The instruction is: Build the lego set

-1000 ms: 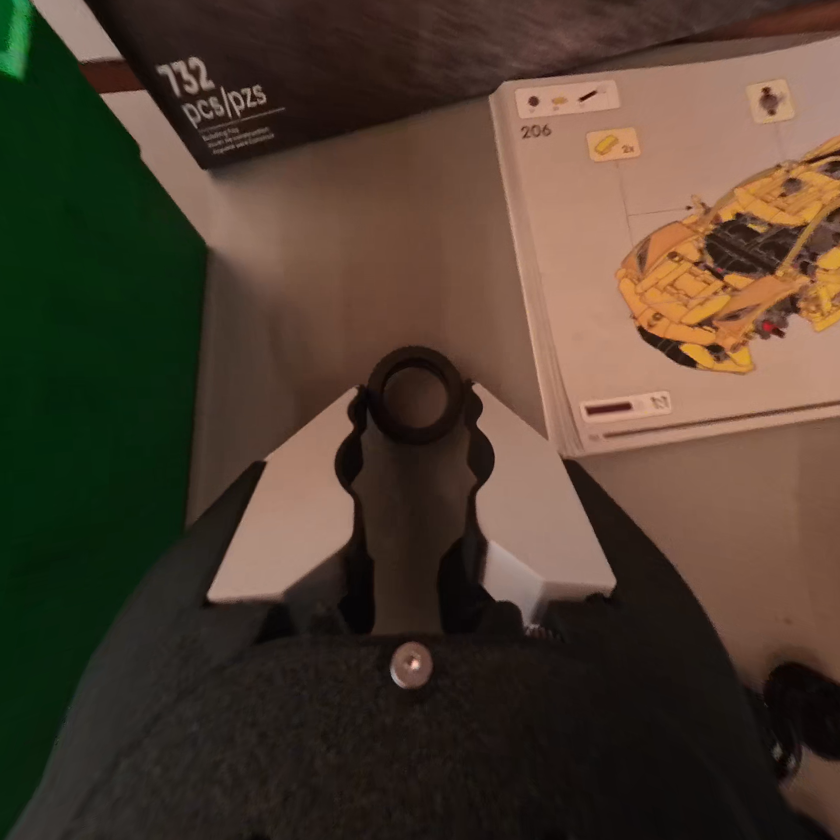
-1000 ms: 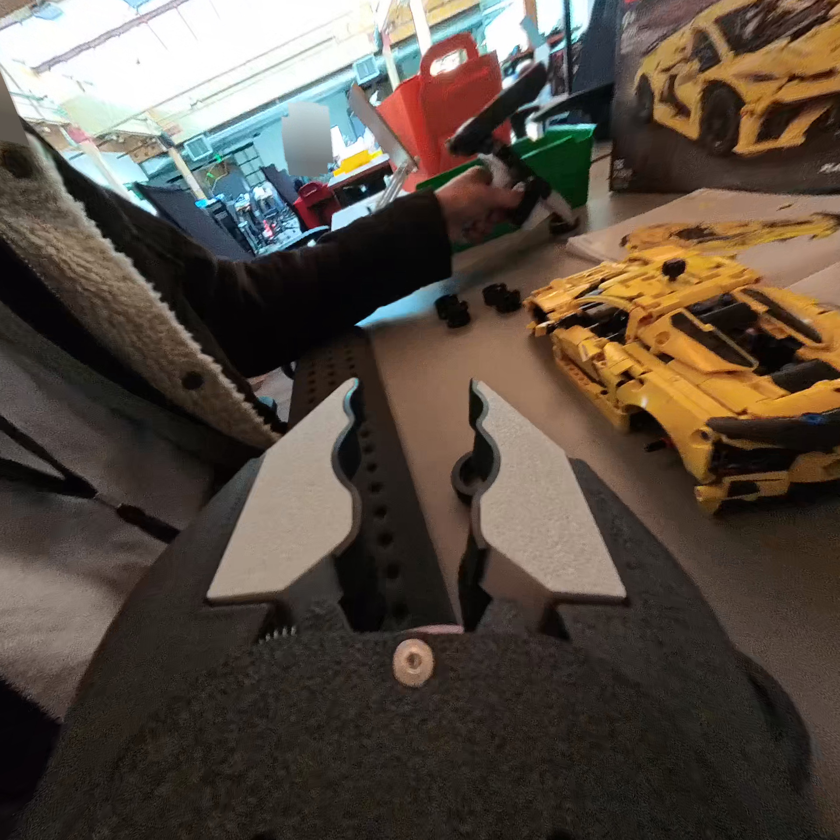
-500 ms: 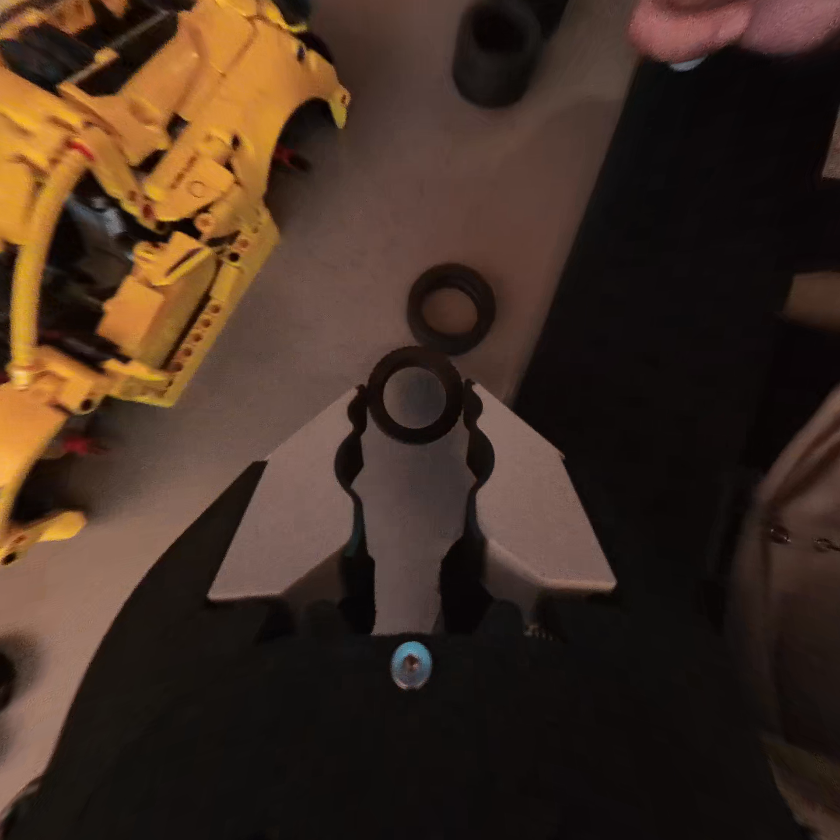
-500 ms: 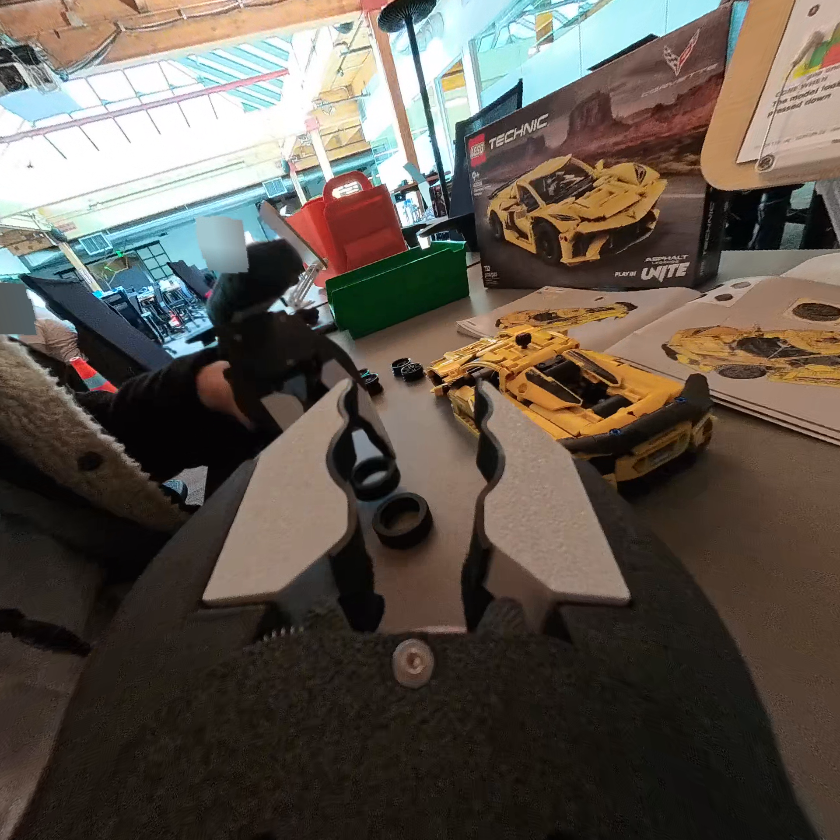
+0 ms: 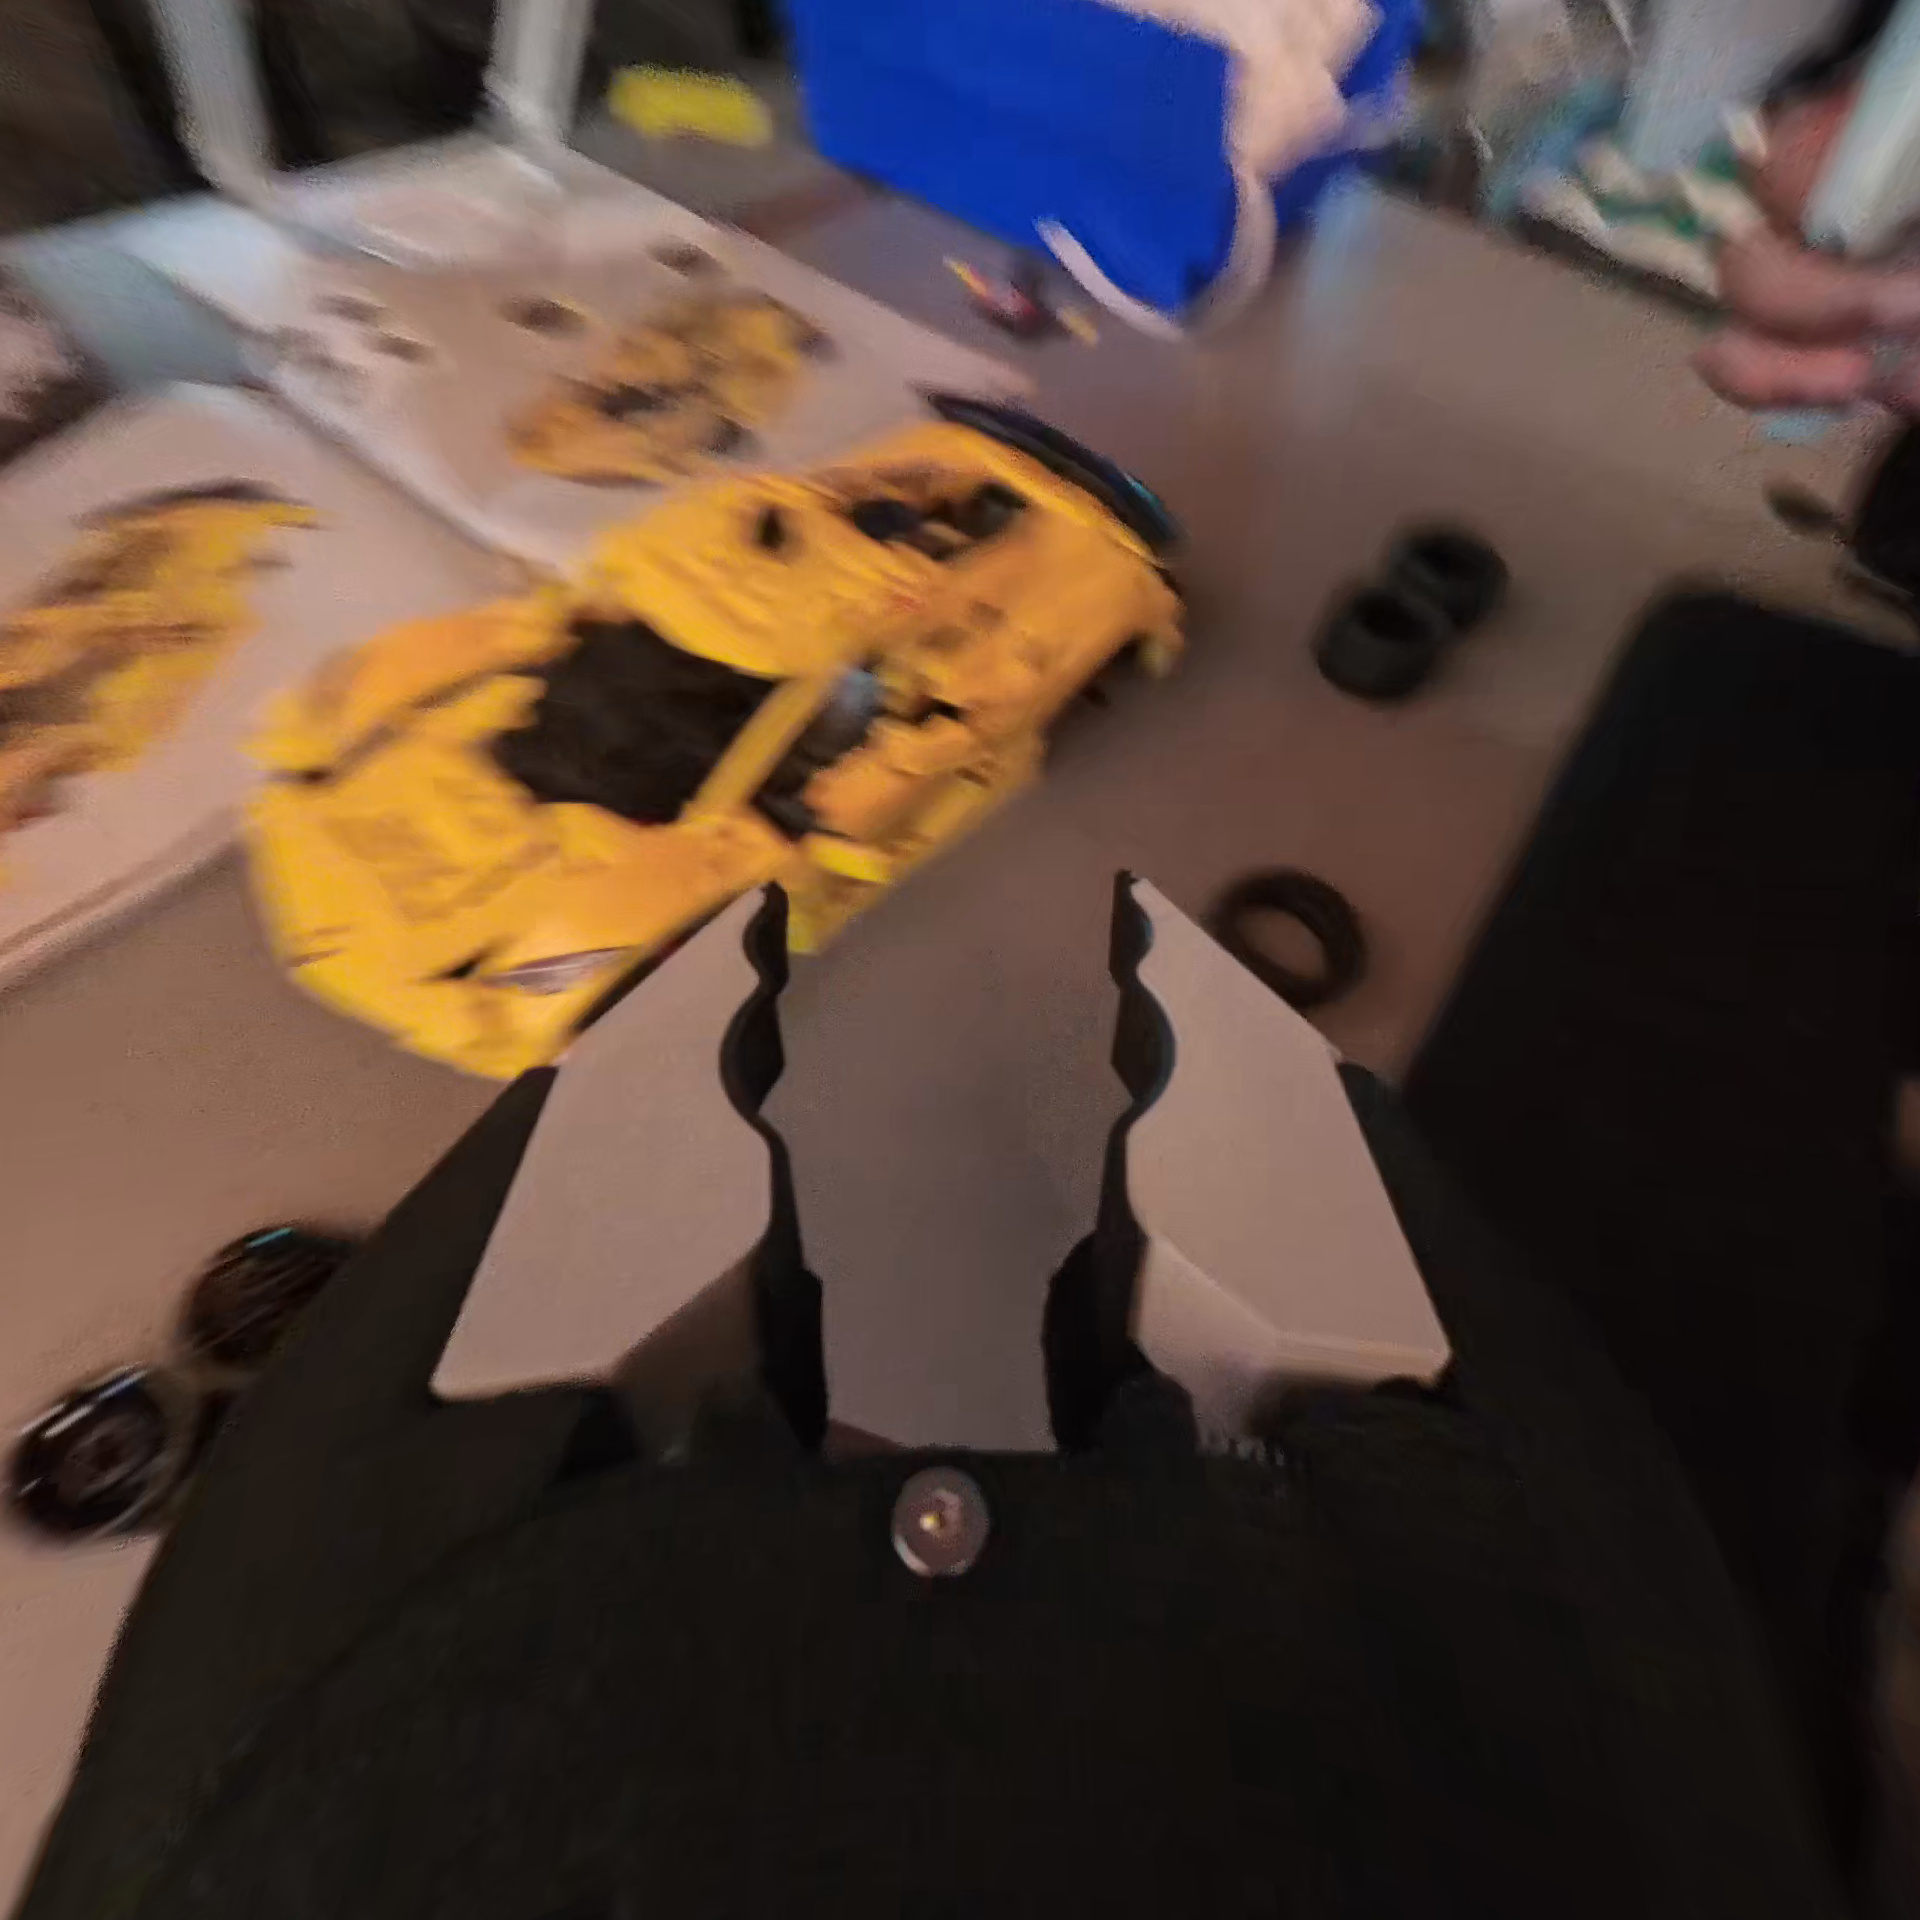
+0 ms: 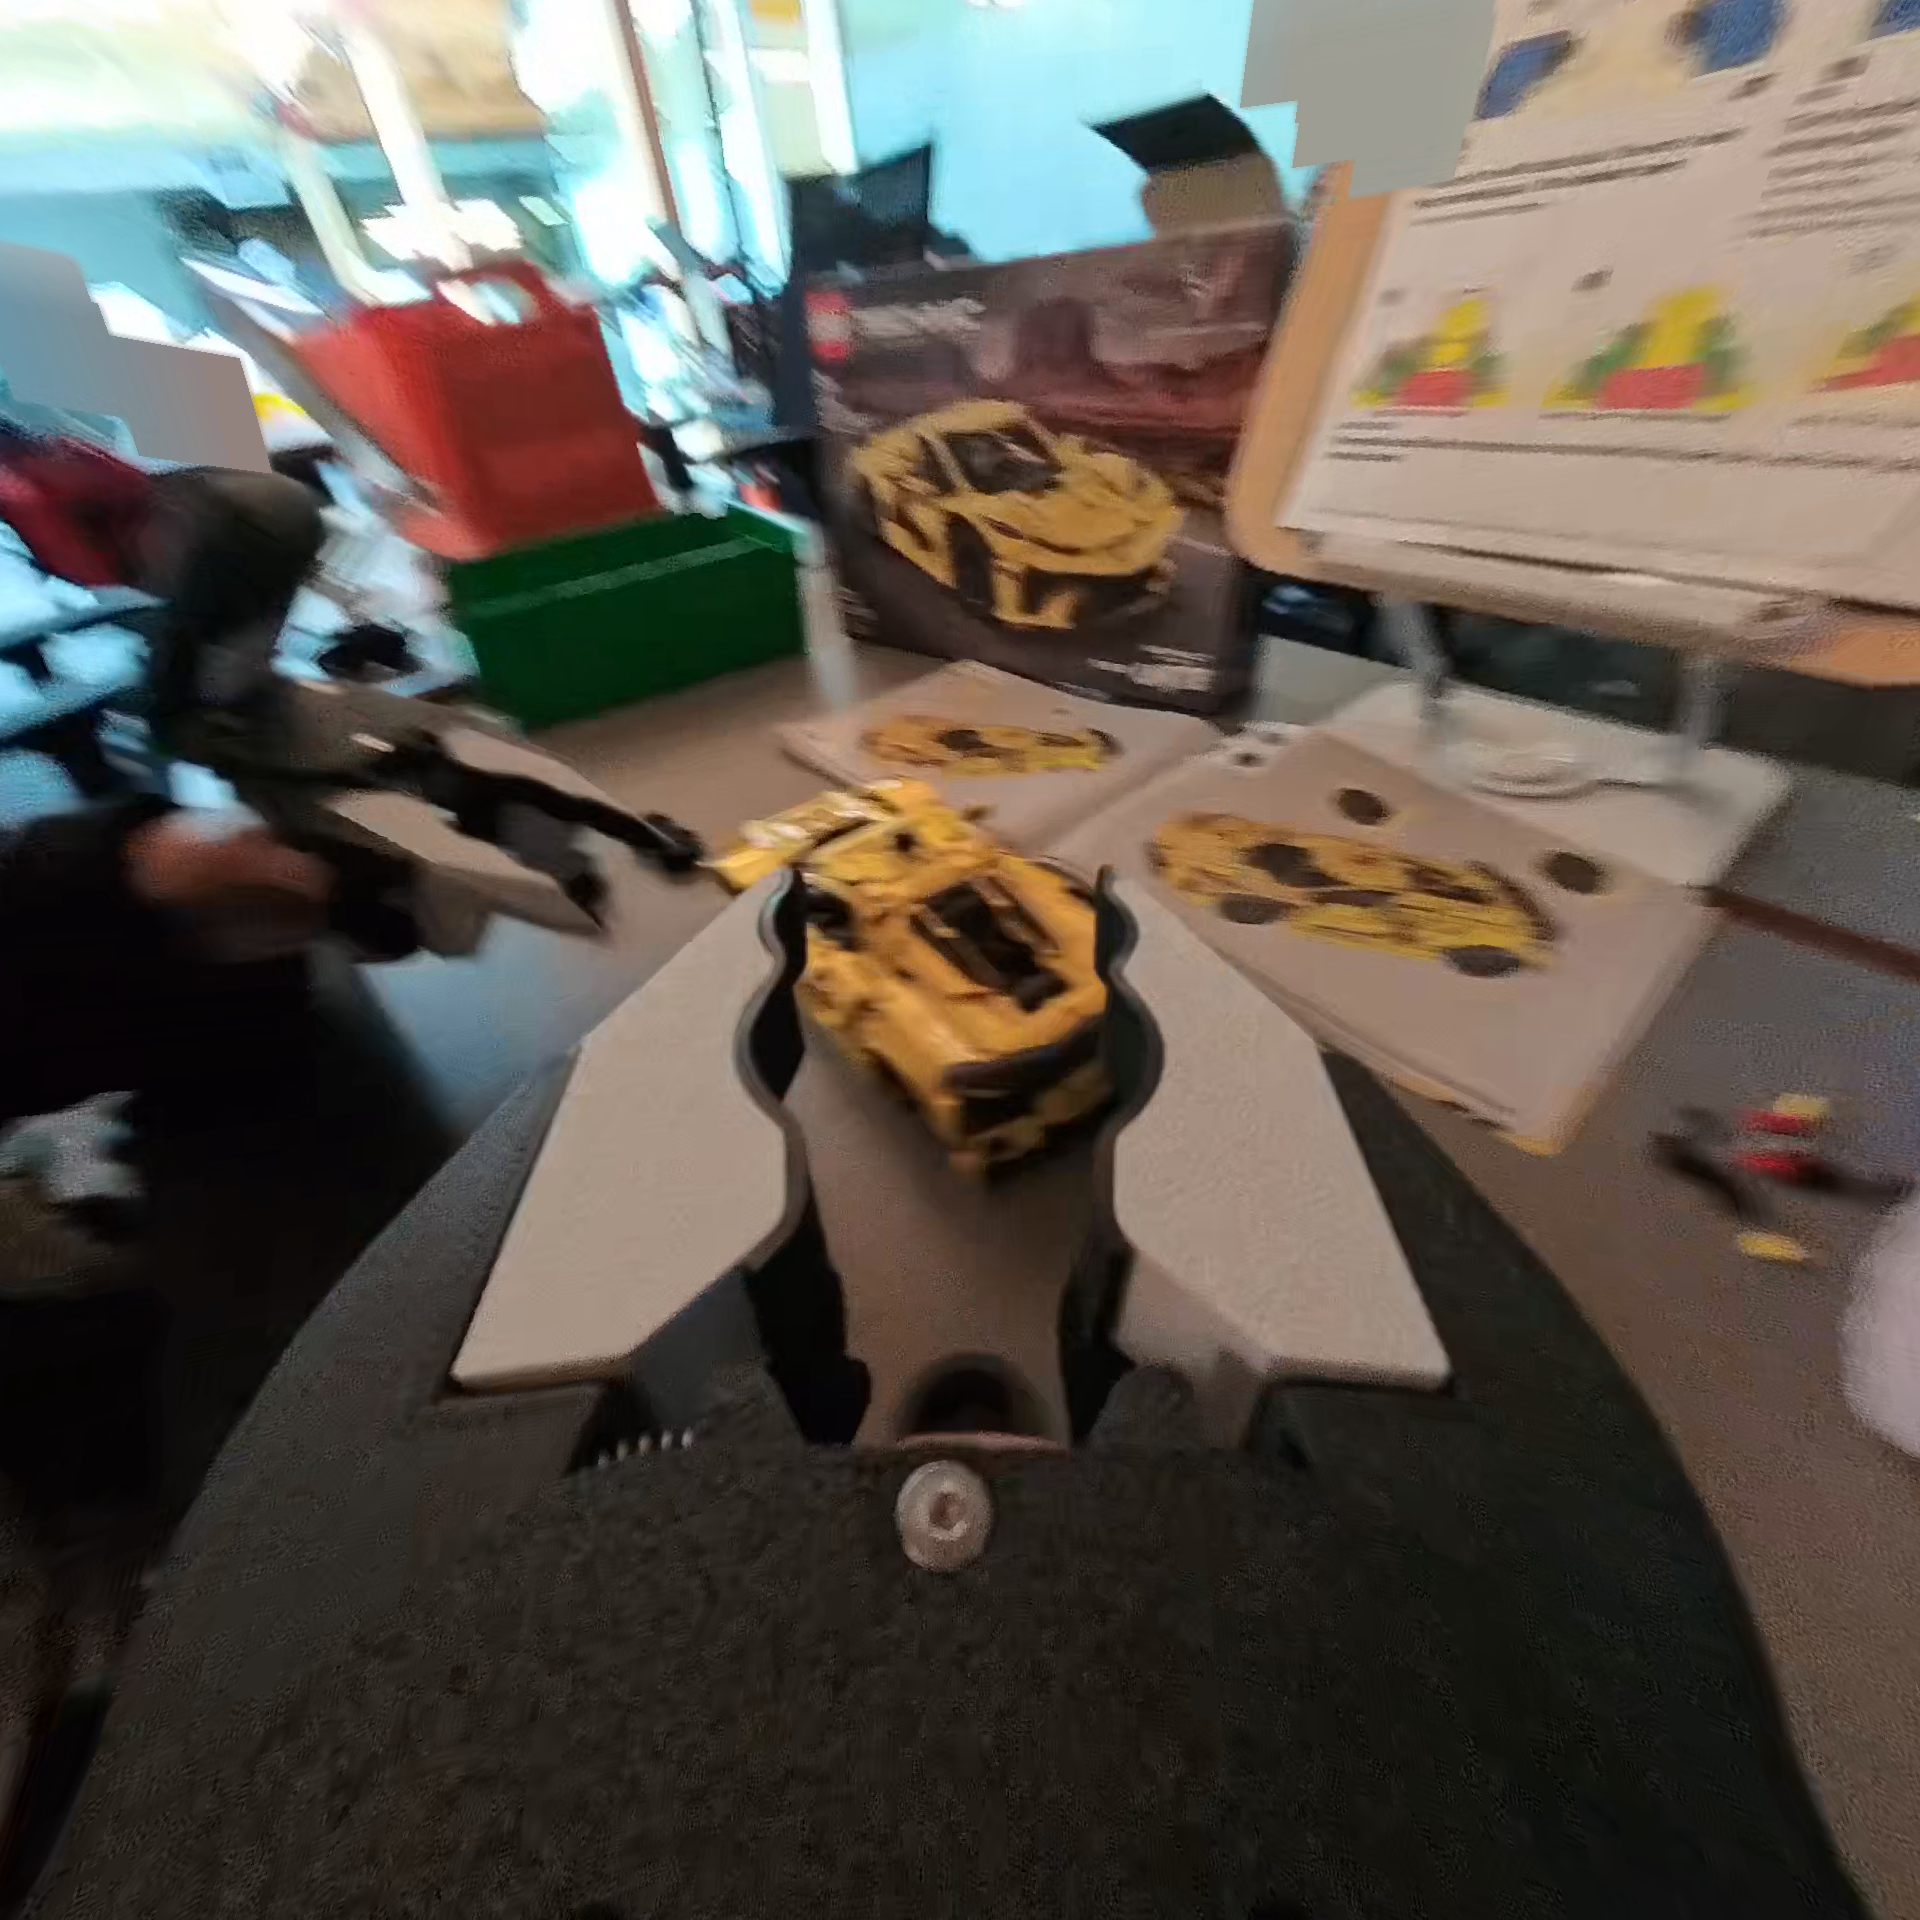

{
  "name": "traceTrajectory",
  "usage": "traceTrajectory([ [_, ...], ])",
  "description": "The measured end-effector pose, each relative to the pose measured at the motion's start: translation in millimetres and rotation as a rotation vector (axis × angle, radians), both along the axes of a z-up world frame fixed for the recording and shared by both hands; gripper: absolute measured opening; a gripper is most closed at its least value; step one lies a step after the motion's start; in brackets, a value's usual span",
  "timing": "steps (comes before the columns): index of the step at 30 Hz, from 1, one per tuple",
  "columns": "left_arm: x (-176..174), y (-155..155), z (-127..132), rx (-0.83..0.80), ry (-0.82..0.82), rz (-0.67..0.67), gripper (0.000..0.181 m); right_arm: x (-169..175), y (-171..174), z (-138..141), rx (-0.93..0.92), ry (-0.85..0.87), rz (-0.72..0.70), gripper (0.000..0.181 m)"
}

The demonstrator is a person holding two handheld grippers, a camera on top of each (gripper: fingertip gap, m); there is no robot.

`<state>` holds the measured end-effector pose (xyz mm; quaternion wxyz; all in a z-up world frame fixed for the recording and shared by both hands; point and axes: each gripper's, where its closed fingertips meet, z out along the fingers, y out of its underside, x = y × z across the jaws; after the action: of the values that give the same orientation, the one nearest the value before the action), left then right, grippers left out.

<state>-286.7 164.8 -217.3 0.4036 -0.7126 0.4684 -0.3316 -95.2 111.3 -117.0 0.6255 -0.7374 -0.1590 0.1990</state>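
Note:
The yellow lego car (image 5: 675, 727) stands on the grey table, blurred by motion. My left gripper (image 5: 945, 891) is open and empty, just short of the car's near side. A thin black tyre (image 5: 1288, 935) lies on the table to the right of its right finger. Two more black tyres (image 5: 1403, 613) sit beyond, and two black wheels (image 5: 177, 1371) lie at the lower left. My right gripper (image 6: 945, 883) is open and empty, with the car (image 6: 945, 987) seen between its fingers farther off. The left gripper (image 6: 468, 831) shows there, held by a hand left of the car.
Open instruction booklets (image 6: 1351, 904) lie behind the car, with the set's box (image 6: 1039, 499), a green bin (image 6: 623, 613) and a red bag (image 6: 478, 395) at the back. A clipboard on a stand (image 6: 1610, 364) is at the right. Loose small pieces (image 6: 1766, 1143) lie nearby. A black mat (image 5: 1714, 1039) covers the table edge.
My left gripper has let go of the black tyre it held, opened, and swung to face the car. My right gripper has stayed open and turned towards the car.

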Motion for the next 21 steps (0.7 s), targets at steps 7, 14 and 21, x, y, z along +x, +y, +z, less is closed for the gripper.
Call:
traceTrajectory([
  [7, -47, 74, 45, -0.068, -0.362, 0.242, 0.046, 48, 90, -23, -0.204, -0.017, -0.218, 0.053],
  [14, -49, 72, 64, 0.006, -0.519, 0.103, 0.029, 105, 117, -58, -0.129, -0.183, -0.485, 0.050],
  [21, -39, 74, 40, 0.029, -0.395, 0.093, 0.030, 87, 122, -94, -0.211, -0.254, -0.401, 0.049],
])
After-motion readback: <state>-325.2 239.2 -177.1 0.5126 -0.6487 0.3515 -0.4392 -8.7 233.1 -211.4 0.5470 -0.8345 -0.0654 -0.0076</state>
